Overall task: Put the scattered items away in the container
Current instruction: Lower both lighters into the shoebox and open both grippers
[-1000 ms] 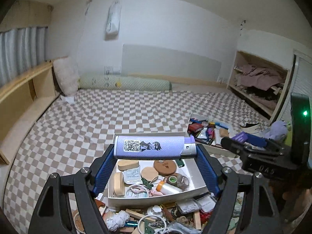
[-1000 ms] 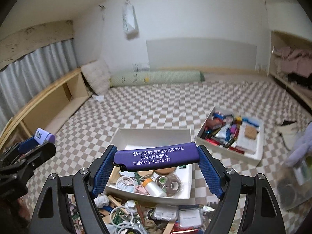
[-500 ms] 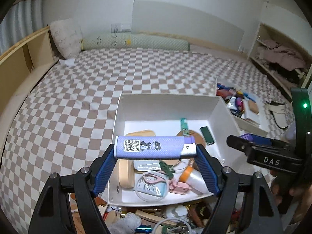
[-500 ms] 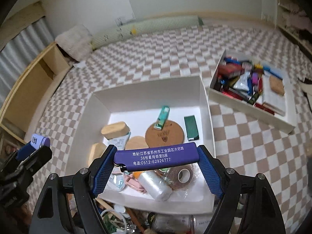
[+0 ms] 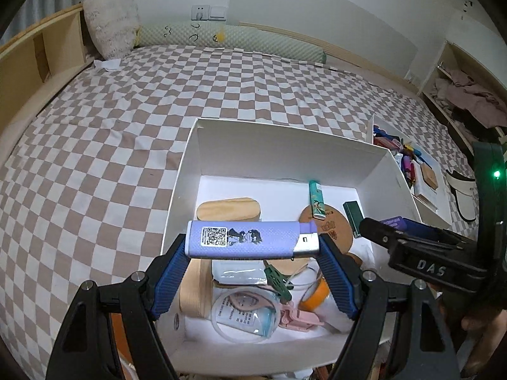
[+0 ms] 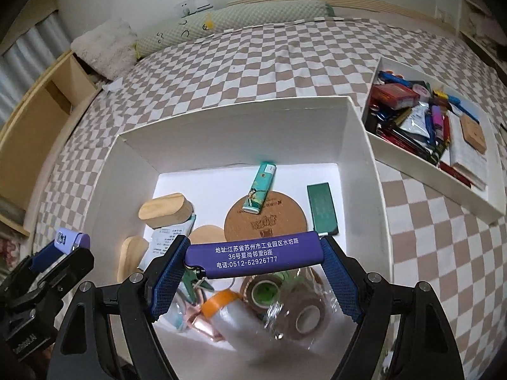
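My left gripper [image 5: 253, 247] is shut on a light purple lighter [image 5: 247, 239] with a QR code, held crosswise above the white box [image 5: 285, 145]. My right gripper [image 6: 255, 259] is shut on a dark purple lighter [image 6: 253, 258] with white print, also above the box's near half [image 6: 237, 117]. Inside the box lie a teal lighter [image 6: 259, 191], a cork coaster [image 6: 266, 218], a green card [image 6: 321, 207], wooden blocks [image 6: 166, 210], tape rolls [image 6: 304, 310] and a pink clip [image 5: 298, 318]. Each gripper shows at the edge of the other's view.
A second white tray [image 6: 443, 145] full of pens and packets stands to the right on the checkered bed cover [image 5: 111, 133]. A long bolster [image 5: 228, 41] and a pillow [image 5: 111, 28] lie at the far end. Wooden shelves [image 5: 38, 57] run along the left.
Both grippers have moved forward and tilted down over the white box, each still holding its lighter. The box now fills the middle of both views.
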A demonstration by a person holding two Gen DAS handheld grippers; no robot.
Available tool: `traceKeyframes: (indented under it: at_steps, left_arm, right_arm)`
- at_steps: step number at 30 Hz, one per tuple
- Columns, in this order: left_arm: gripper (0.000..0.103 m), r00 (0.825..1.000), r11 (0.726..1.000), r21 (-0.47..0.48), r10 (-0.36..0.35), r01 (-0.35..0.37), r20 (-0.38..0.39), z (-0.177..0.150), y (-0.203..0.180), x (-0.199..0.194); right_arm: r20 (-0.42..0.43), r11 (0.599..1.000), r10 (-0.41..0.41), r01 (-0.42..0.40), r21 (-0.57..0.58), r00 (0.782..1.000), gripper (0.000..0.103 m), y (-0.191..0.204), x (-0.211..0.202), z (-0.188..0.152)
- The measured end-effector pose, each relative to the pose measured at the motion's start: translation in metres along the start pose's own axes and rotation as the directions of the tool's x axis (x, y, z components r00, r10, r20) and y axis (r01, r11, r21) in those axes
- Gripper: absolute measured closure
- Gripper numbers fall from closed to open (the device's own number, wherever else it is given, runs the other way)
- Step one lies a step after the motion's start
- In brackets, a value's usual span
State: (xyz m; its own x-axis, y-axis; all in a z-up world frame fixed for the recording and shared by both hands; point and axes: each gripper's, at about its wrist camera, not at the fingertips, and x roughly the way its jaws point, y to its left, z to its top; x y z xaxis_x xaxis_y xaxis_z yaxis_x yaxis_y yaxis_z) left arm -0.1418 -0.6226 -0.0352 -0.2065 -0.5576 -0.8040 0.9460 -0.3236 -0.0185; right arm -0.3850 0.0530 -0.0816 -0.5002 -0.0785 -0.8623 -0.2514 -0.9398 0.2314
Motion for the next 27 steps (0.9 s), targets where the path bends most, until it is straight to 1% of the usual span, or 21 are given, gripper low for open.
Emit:
traceKeyframes:
  at_steps: [2, 5, 7, 8, 9, 10, 16, 19, 22, 25, 27]
  left_arm:
    - [0.023, 1.0, 1.0, -0.014, -0.007, 0.007, -0.004, 0.002, 0.003, 0.004]
    - [0.023, 1.0, 1.0, -0.029, -0.011, 0.011, -0.005, 0.006, 0.005, 0.009]
    - [0.023, 1.0, 0.999, -0.035, -0.011, 0.011, -0.011, 0.008, 0.006, 0.015]
    - [0.023, 1.0, 0.999, -0.037, -0.011, 0.01, -0.013, 0.008, 0.006, 0.016]
    - [0.023, 1.0, 0.999, -0.04, -0.009, 0.009, -0.016, 0.009, 0.006, 0.019]
    - [0.023, 1.0, 0.999, -0.042, -0.008, 0.007, -0.02, 0.009, 0.007, 0.021]
    - [0.023, 0.999, 0.999, -0.031, 0.011, -0.012, -0.044, 0.008, 0.005, 0.035]
    - [0.023, 0.998, 0.999, -0.029, 0.024, -0.026, -0.05, 0.008, 0.003, 0.039]
    - [0.023, 0.999, 0.999, -0.024, 0.039, -0.04, -0.037, 0.009, 0.001, 0.038]
    - [0.005, 0.998, 0.998, -0.033, 0.052, -0.052, -0.02, 0.011, 0.001, 0.033]
    - [0.005, 0.998, 0.997, -0.037, 0.06, -0.061, -0.006, 0.012, 0.001, 0.03]
  right_arm:
    - [-0.005, 1.0, -0.005, 0.005, -0.006, 1.0, 0.02, 0.0, 0.005, 0.002]
    - [-0.025, 0.999, 0.031, -0.03, 0.027, 0.999, 0.02, -0.005, 0.013, 0.006]
    - [-0.024, 0.997, 0.044, -0.043, 0.059, 0.999, 0.02, -0.009, 0.016, 0.009]
    - [-0.014, 0.996, 0.047, -0.046, 0.07, 0.999, 0.014, -0.01, 0.016, 0.01]
    - [-0.006, 0.996, 0.049, -0.048, 0.08, 0.999, 0.005, -0.012, 0.015, 0.011]
    - [0.005, 0.995, 0.049, -0.049, 0.087, 0.999, 0.003, -0.013, 0.013, 0.013]
    - [0.046, 0.992, 0.069, -0.074, 0.101, 0.997, 0.003, -0.017, 0.002, 0.022]
    - [0.048, 0.994, 0.065, -0.07, 0.089, 0.997, 0.003, -0.016, 0.001, 0.023]
    - [0.041, 0.993, 0.067, -0.071, 0.09, 0.997, 0.003, -0.017, 0.001, 0.023]
    - [0.042, 0.994, 0.062, -0.065, 0.085, 0.997, 0.003, -0.018, 0.001, 0.023]
    - [0.043, 0.994, 0.059, -0.063, 0.085, 0.997, 0.003, -0.019, -0.001, 0.023]
